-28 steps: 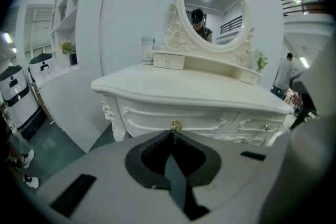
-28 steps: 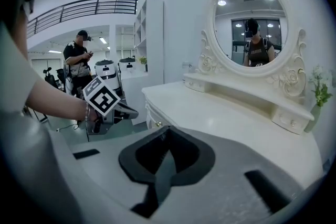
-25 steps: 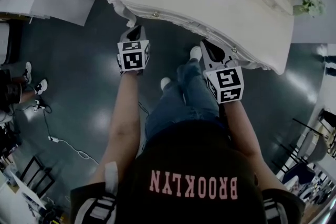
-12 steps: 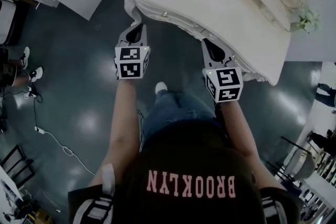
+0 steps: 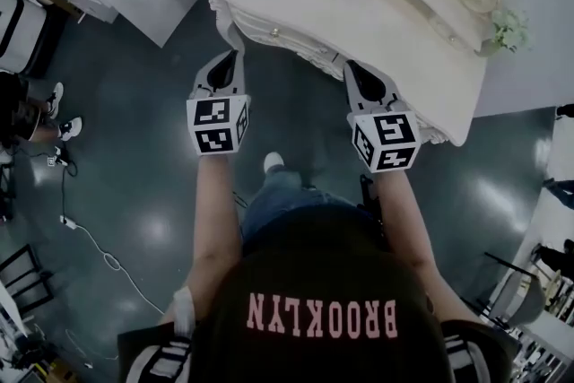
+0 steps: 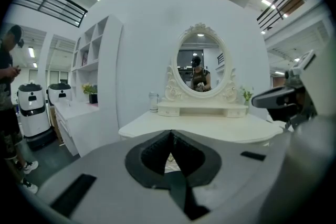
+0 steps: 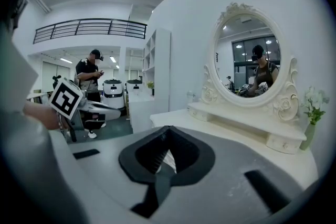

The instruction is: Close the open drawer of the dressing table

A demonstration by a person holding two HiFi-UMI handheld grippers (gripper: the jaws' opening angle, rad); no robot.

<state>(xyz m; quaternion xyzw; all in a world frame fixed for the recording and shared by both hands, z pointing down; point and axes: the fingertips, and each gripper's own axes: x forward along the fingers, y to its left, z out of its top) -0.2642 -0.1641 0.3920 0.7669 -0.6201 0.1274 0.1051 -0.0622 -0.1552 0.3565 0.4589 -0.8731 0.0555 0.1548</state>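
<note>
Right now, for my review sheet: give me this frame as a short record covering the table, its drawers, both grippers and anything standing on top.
dressing table: cream, curved front, oval mirror at its back
drawer: none seen standing out from the front; one knob shows
left gripper: jaws together, nothing between them, before the table's left end
right gripper: jaws together, empty, before the front edge
flowers: on the table beside the mirror, right in the head view
</note>
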